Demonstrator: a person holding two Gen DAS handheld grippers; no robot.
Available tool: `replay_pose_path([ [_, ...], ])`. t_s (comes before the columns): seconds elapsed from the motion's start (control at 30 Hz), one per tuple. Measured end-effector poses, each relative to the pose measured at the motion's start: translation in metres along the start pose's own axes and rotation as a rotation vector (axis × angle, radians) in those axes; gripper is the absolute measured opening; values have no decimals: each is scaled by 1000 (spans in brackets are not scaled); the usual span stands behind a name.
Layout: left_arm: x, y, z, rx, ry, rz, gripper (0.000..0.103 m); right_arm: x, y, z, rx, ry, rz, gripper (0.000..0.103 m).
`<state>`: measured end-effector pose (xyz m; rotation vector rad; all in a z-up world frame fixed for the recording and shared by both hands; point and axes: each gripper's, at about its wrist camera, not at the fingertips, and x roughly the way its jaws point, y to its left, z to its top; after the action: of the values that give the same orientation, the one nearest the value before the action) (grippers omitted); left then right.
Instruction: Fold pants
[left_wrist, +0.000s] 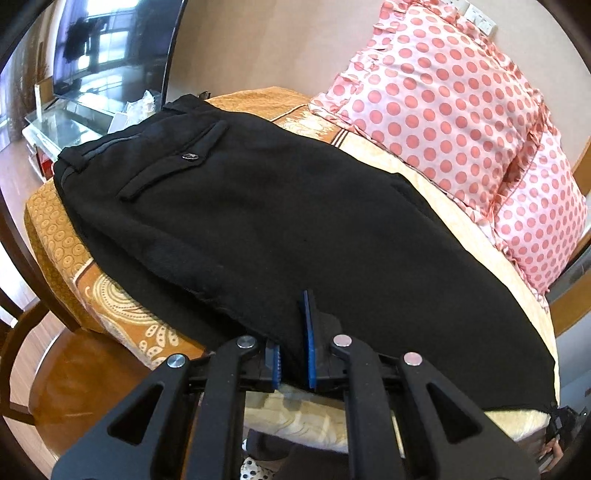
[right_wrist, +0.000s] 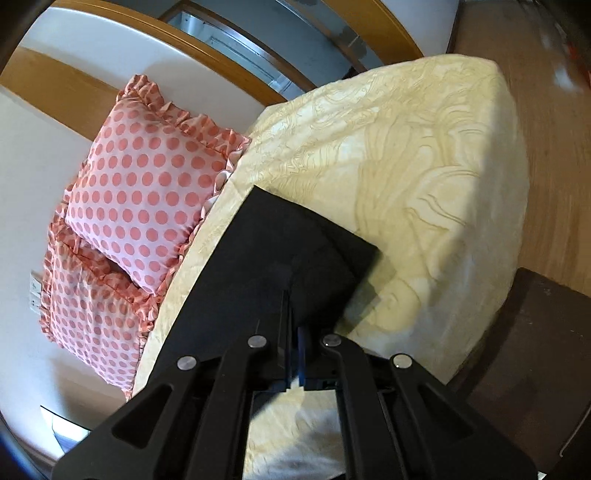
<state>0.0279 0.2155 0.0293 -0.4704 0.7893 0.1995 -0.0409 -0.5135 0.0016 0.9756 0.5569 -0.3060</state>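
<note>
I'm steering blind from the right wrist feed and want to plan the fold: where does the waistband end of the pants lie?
Observer: In the left wrist view the waistband lies at the far end of the bed, back pocket button facing up.
Operator: Is the left hand-held gripper holding anything?
Observer: Yes, the left hand-held gripper is closed on the near edge of the pants.
Operator: What's beyond the waistband?
Observer: A television on a glass stand.
</note>
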Motion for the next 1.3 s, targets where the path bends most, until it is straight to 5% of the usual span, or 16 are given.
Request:
replay_pose_path([
  [0.5, -22, 13, -31, -43, -133, -57, 14, 5, 17, -1, -152, -35, -94, 7],
  [0.57, -31, 19, -32, -63, -133, -76, 24, -4, 19, 0, -151, -63, -104, 31],
  [0.6, -40, 22, -33, -77, -154, -68, 29, -11, 19, 2, -148, -97, -120, 61],
  [0.63, -47, 23, -33, -81, -181, -48, 45, -15, 19, 4, -149, -124, -133, 73],
  [0.67, -56, 23, -32, -84, -224, -10, 74, -19, 18, 7, -153, -144, -144, 72],
  [0.73, -76, 21, -27, -55, -355, 63, 90, -19, 15, 11, -139, -139, -138, 61],
  [0.87, -75, 0, -7, 71, -402, 84, 90, -9, 7, 16, -90, -119, -148, 54],
  [1.07, -35, -9, 10, 103, -300, 63, 90, -2, 18, 4, -115, -118, -160, 51],
  [1.3, -6, 5, -2, 60, -207, 51, 90, 17, 33, -5, -185, -100, -144, 22],
])
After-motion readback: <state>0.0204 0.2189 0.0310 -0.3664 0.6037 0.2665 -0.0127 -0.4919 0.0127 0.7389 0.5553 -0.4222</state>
